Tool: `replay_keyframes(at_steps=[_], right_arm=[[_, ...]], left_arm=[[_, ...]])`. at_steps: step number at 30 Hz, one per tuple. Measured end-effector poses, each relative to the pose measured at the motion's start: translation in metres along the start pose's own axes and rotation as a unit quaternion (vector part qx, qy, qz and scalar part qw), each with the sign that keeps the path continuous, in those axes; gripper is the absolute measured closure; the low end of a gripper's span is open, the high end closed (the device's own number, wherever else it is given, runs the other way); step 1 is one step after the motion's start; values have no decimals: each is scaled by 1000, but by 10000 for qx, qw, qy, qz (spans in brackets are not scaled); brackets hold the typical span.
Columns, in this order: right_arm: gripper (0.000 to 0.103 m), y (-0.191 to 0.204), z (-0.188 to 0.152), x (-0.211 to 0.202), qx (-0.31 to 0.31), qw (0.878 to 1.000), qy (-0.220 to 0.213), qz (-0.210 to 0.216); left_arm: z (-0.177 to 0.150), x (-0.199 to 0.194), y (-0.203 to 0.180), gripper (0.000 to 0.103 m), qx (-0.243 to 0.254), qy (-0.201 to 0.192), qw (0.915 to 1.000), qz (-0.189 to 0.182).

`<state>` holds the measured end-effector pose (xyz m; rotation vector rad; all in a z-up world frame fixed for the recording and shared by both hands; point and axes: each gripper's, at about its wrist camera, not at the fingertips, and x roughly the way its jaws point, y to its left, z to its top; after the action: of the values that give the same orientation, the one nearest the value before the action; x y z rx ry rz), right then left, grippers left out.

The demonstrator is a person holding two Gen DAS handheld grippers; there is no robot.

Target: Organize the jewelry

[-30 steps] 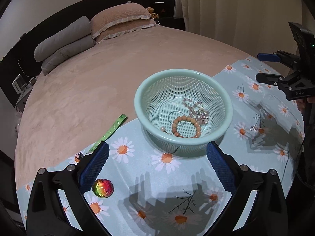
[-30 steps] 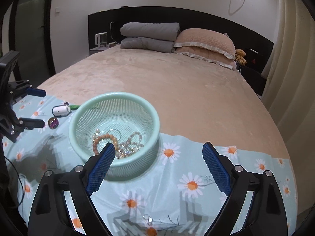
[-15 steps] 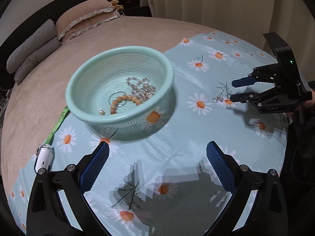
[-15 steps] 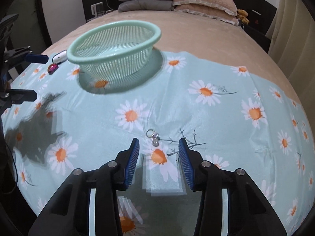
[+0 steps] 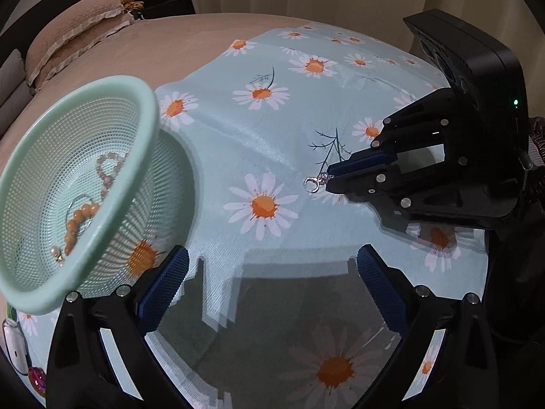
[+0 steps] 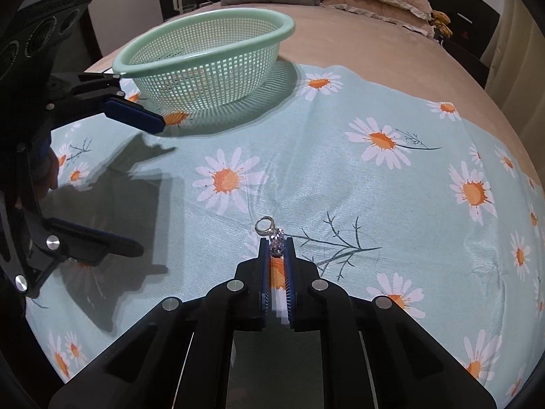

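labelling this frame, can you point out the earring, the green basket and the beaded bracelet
earring (image 6: 264,224), right wrist view, on its silver ring
green basket (image 6: 204,55), right wrist view, on the near rim
beaded bracelet (image 5: 77,218), left wrist view, on the orange beads inside the basket
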<state>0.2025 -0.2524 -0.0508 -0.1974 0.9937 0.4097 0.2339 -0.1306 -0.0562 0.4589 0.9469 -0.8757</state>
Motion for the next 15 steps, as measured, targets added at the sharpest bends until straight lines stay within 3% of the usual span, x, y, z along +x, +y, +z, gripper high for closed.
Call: replay_keyframes(at_steps=[5,9,12,15], right_arm=[[95,-14,-8,-7,154,9998,28,99],[95,-26,-15,-9,251,9992,14,302],[95,-31,-18,-10,252,9990,0,364],[95,-34,-20,-10,254,9987,-14,444]], left_arm=[[17,23,-18,6,331,103,9993,-132],[30,33,-35,8,743,-38,9968,-289],[38,43,-43,23,1177,-8,9920,-466],[49,51,-39,37,1226,25,9896,-747]])
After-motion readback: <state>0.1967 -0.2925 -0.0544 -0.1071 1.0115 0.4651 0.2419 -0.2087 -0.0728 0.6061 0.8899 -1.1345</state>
